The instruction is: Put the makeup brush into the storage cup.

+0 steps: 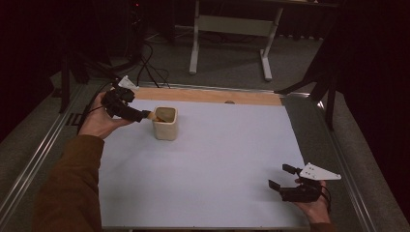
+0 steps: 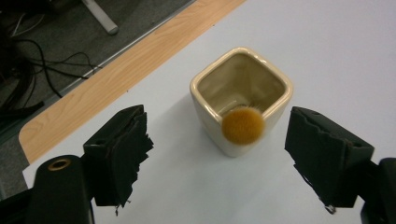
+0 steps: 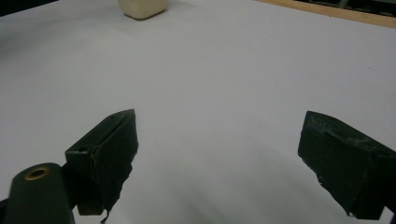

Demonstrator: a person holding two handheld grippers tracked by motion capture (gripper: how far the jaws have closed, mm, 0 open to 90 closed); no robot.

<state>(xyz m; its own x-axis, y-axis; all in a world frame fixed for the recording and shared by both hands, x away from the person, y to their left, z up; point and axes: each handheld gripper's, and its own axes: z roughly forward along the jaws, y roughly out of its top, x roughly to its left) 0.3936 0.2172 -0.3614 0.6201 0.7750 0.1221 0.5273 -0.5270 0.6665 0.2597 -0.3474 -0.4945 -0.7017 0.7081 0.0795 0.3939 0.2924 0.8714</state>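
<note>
A cream square cup [image 1: 165, 124] stands on the white table top [image 1: 217, 159] at the far left. A round orange-brown fuzzy tip [image 2: 243, 125], like a brush head, leans over the cup's [image 2: 240, 88] near rim and points toward my left gripper [image 2: 217, 140]. That gripper [image 1: 144, 115] is just left of the cup, its jaws wide apart, its pads touching nothing. My right gripper [image 1: 279, 176] rests near the table's front right, also open, with bare table between its jaws [image 3: 219, 154].
A wooden strip [image 1: 208, 95] runs along the table's far edge. Beyond it lie cables [image 1: 147, 72] on the grey floor and the white legs of another desk [image 1: 232, 43]. Metal rails [image 1: 34, 154] flank the table.
</note>
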